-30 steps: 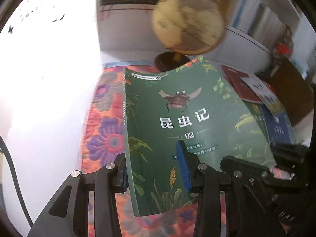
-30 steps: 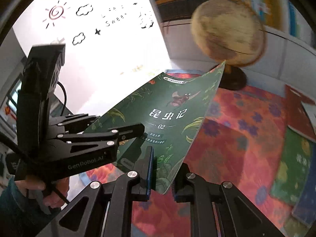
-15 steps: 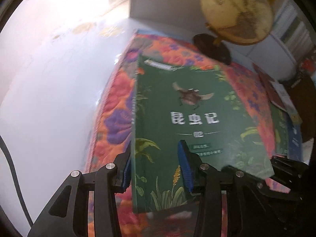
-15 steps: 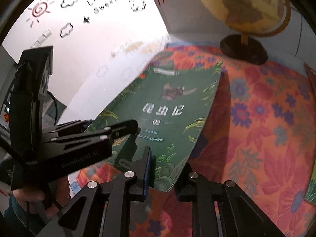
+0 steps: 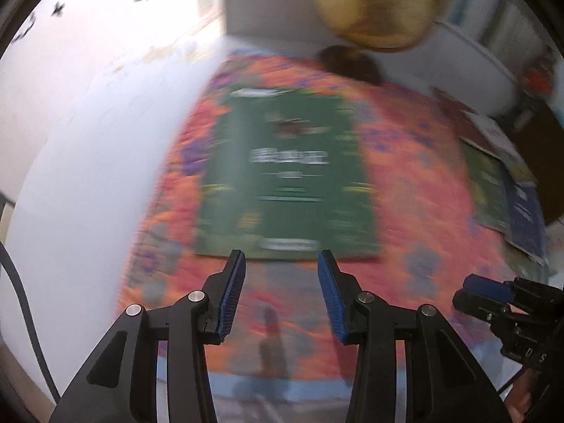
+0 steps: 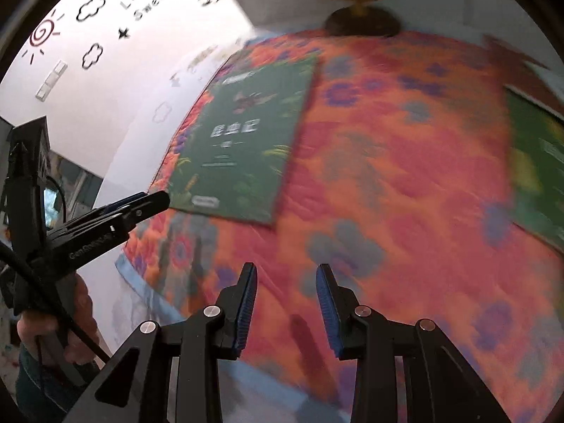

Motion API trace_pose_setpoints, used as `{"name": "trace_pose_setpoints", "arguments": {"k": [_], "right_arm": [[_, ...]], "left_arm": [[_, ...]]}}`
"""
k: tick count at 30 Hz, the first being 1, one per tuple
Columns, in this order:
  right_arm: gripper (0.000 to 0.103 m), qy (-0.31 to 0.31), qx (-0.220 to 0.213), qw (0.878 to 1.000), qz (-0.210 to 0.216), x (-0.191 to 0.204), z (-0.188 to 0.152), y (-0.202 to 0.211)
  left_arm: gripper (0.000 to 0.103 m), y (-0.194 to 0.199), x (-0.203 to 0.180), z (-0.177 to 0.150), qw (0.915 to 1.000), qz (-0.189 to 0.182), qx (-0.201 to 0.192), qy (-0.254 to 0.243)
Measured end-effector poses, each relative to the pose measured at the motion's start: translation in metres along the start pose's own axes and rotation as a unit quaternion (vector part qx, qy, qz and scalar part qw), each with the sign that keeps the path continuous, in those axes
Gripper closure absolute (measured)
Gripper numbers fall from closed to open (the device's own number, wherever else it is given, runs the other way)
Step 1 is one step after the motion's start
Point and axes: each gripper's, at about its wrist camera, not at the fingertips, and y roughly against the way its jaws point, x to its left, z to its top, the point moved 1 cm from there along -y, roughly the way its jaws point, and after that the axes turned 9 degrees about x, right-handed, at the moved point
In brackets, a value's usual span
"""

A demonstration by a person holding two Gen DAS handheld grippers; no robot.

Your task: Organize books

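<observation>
A green insect book (image 5: 287,179) lies flat on the orange flowered cloth (image 5: 416,190), near the cloth's left edge; the right wrist view shows the same green book (image 6: 239,141) at upper left. My left gripper (image 5: 280,268) hangs just short of the book's near edge, open, nothing between its blue pads. My right gripper (image 6: 285,278) is over bare cloth to the right of the book; its jaws are opening with nothing between them. The left gripper (image 6: 155,201) also shows from the side there, tip beside the book's near left corner. Both views are blurred.
A globe (image 5: 373,3) on a dark stand (image 6: 361,23) stands at the back of the cloth. More books (image 5: 504,183) lie at the right edge, one of them green (image 6: 539,162). A white wall (image 5: 88,112) borders the left. A person's hand (image 6: 53,335) holds the left gripper.
Both grippers let go of the green book, which now lies flat on the cloth. Both have pulled back toward the near edge, and the right gripper's jaws have spread.
</observation>
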Motion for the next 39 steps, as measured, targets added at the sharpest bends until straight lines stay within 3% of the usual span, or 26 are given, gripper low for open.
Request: {"name": "trace_pose_setpoints", "arguments": {"k": [4, 7, 9, 10, 11, 12, 17, 24, 32, 39], "right_arm": [[0.07, -0.022, -0.058, 0.998, -0.006, -0.031, -0.044, 0.072], [0.067, -0.038, -0.108, 0.993, -0.035, -0.052, -0.084, 0.129], [0.054, -0.054, -0.137, 0.988, -0.046, -0.067, -0.11, 0.16], [0.048, -0.065, -0.155, 0.985, -0.05, -0.076, -0.127, 0.176], [0.048, -0.075, -0.171, 0.981, -0.051, -0.086, -0.145, 0.192], [0.048, -0.084, -0.181, 0.978, -0.053, -0.095, -0.163, 0.203], [0.048, -0.139, -0.206, 0.965, -0.084, -0.141, -0.239, 0.245], [0.048, -0.221, -0.224, 0.947, -0.063, -0.199, -0.307, 0.279], [0.048, -0.246, -0.221, 0.942, -0.063, -0.225, -0.327, 0.279], [0.048, -0.234, -0.214, 0.946, -0.063, -0.242, -0.286, 0.273]], "left_arm": [[0.063, 0.033, -0.076, -0.016, 0.9978, -0.03, -0.028, -0.052], [0.061, 0.054, -0.137, -0.032, 0.9932, -0.051, -0.042, -0.095], [0.054, 0.065, -0.182, -0.047, 0.9897, -0.053, -0.049, -0.124], [0.044, 0.068, -0.198, -0.052, 0.9888, -0.045, -0.051, -0.133], [0.037, 0.072, -0.216, -0.061, 0.9875, -0.039, -0.056, -0.142], [0.036, 0.078, -0.234, -0.071, 0.9853, -0.044, -0.064, -0.153], [0.036, 0.092, -0.305, -0.119, 0.9746, -0.084, -0.061, -0.198], [0.032, 0.102, -0.379, -0.172, 0.9548, -0.083, -0.056, -0.28], [0.03, 0.083, -0.403, -0.162, 0.9557, -0.099, -0.026, -0.276], [0.03, 0.065, -0.401, -0.12, 0.9615, -0.096, -0.025, -0.257]]}}
